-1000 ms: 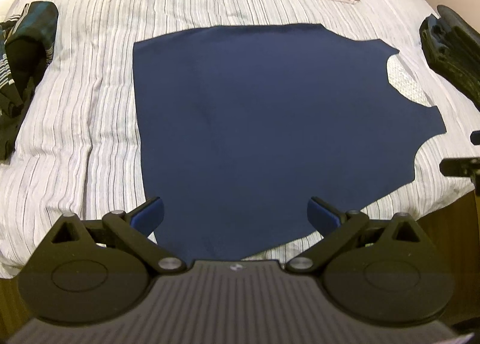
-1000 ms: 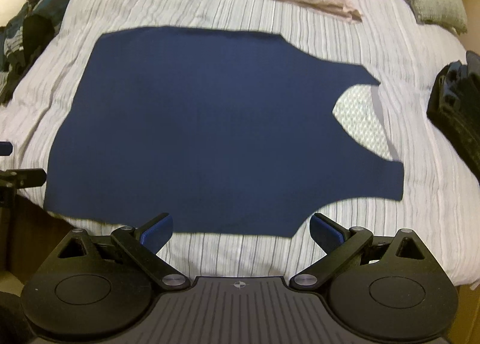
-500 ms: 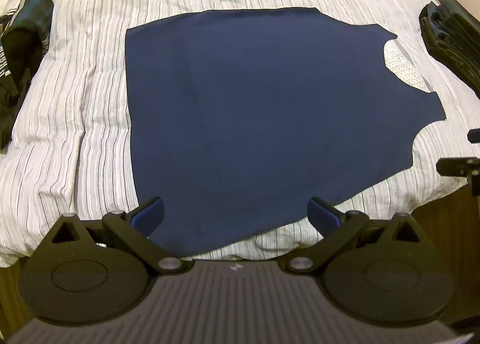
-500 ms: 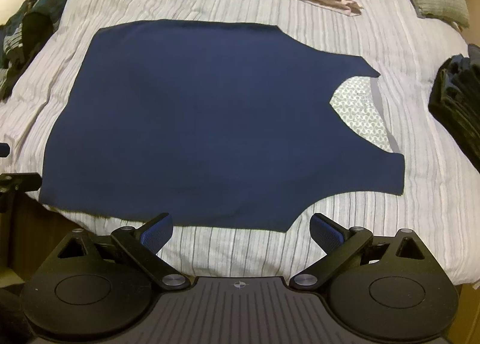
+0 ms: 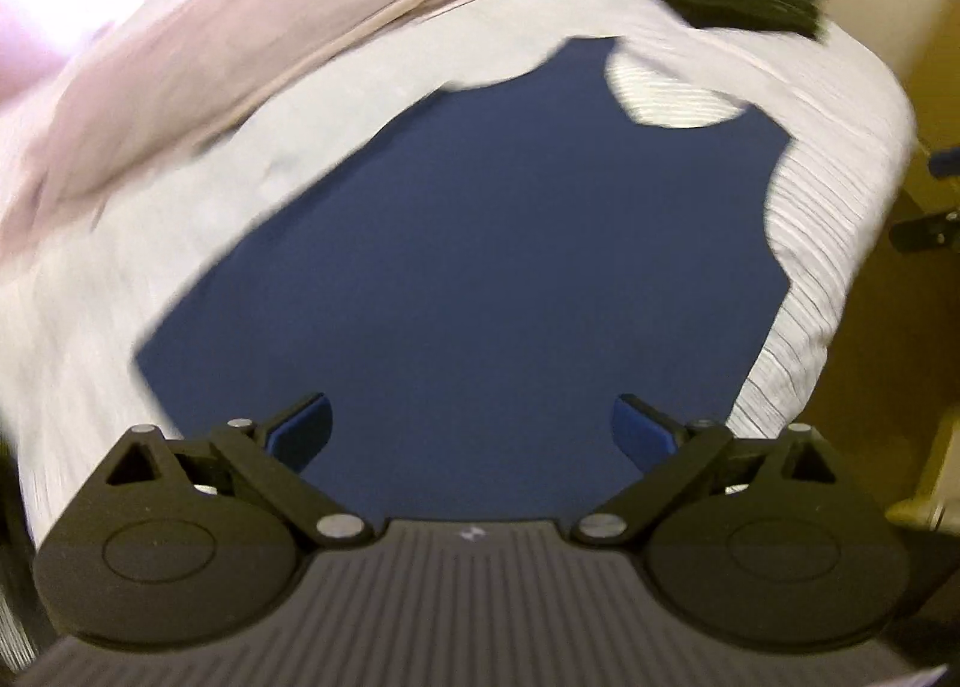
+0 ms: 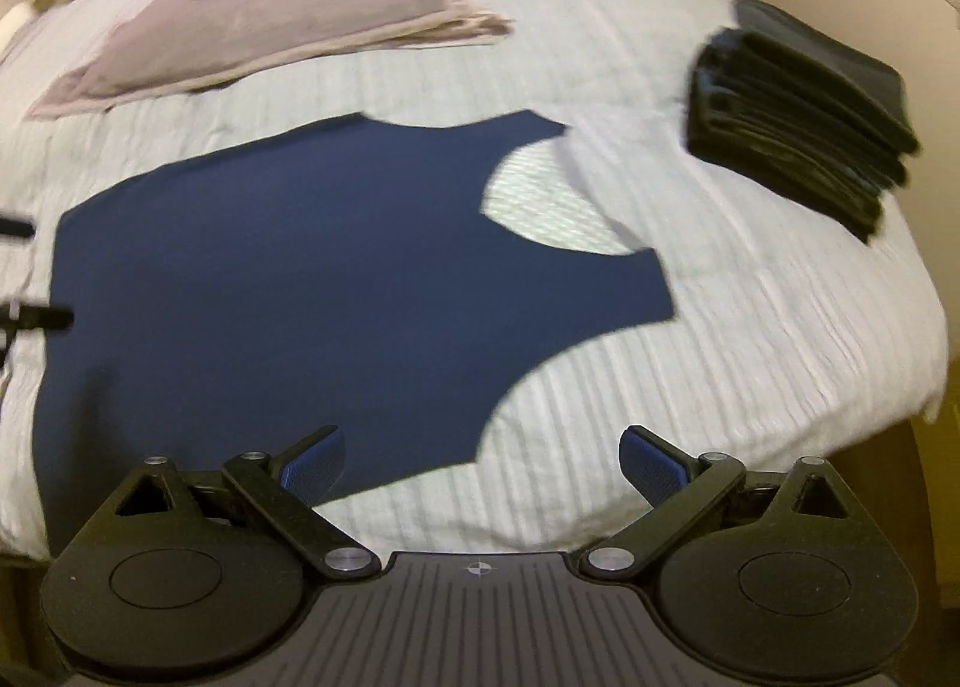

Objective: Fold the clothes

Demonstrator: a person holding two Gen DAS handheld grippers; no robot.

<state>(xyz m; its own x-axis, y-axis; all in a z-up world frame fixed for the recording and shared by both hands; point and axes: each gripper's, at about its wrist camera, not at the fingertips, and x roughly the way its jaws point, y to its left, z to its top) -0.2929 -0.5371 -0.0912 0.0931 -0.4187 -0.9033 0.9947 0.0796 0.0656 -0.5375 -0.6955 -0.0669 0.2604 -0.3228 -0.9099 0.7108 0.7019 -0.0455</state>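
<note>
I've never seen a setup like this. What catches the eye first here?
A dark blue sleeveless top lies spread flat in the middle of a striped bed. A neat stack of dark folded clothes sits near the bed's far right corner, and a pinkish pillow lies along the head. At the bottom of each view, the left gripper and right gripper hang open, holding nothing.

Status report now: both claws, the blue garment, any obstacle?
Left claw open, empty. Right claw open, empty. Navy sleeveless top flat on striped bed, not yet folded. Nothing on it; black folded stack apart.
</note>
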